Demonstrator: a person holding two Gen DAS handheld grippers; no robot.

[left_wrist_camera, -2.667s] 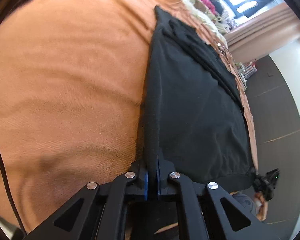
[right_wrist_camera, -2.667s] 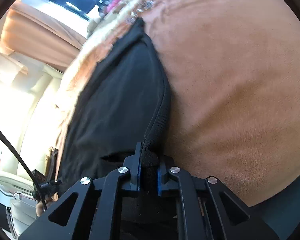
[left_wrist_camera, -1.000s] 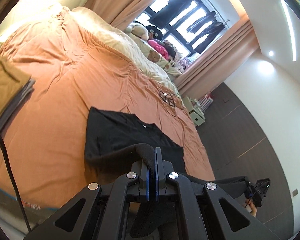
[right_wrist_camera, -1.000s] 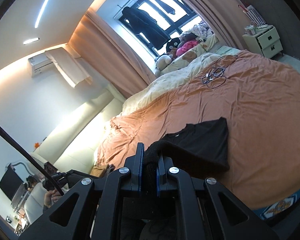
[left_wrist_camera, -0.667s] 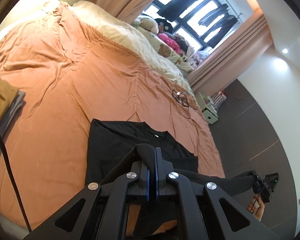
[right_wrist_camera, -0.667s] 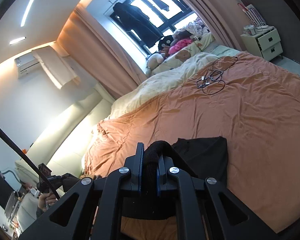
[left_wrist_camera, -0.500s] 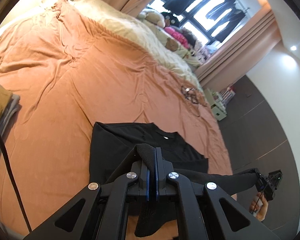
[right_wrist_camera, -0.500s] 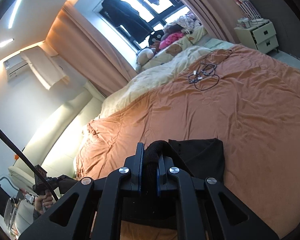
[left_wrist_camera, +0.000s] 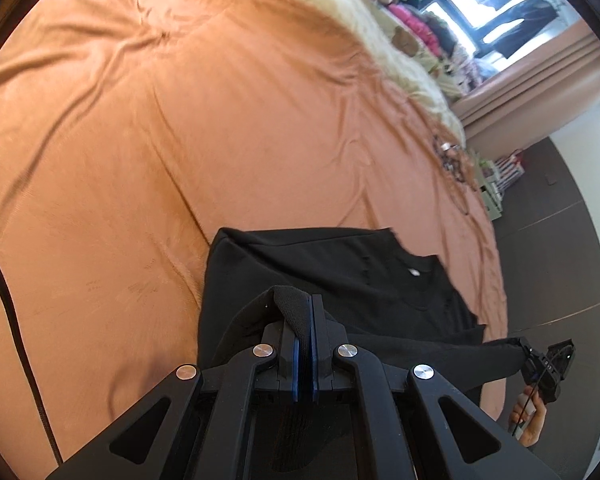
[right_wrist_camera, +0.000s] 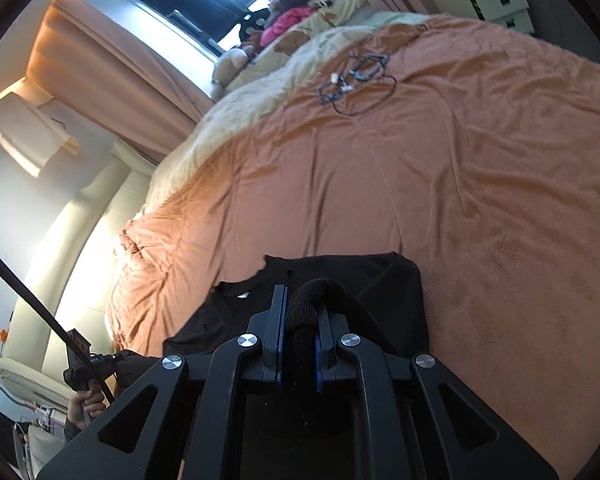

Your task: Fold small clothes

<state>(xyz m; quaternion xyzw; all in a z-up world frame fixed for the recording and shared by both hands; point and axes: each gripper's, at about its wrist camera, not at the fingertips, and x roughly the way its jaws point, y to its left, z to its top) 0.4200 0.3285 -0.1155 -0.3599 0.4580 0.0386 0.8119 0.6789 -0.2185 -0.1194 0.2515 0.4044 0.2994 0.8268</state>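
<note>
I'm mid-fold: left claw (left_wrist_camera: 306, 344) clamps the black shirt's (left_wrist_camera: 340, 276) hem, right claw (right_wrist_camera: 300, 344), opening, holds its bunched hem; next, lay it toward twelve o'clock.

Two wrist views down over one shared bed (left_wrist_camera: 180, 140).

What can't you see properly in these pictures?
- Black shirt: its near part is hidden behind the left gripper in the left wrist view.
- Cables on the orange blanket: too small to identify, right wrist view.
- Plush toys by the window: blurred.
</note>
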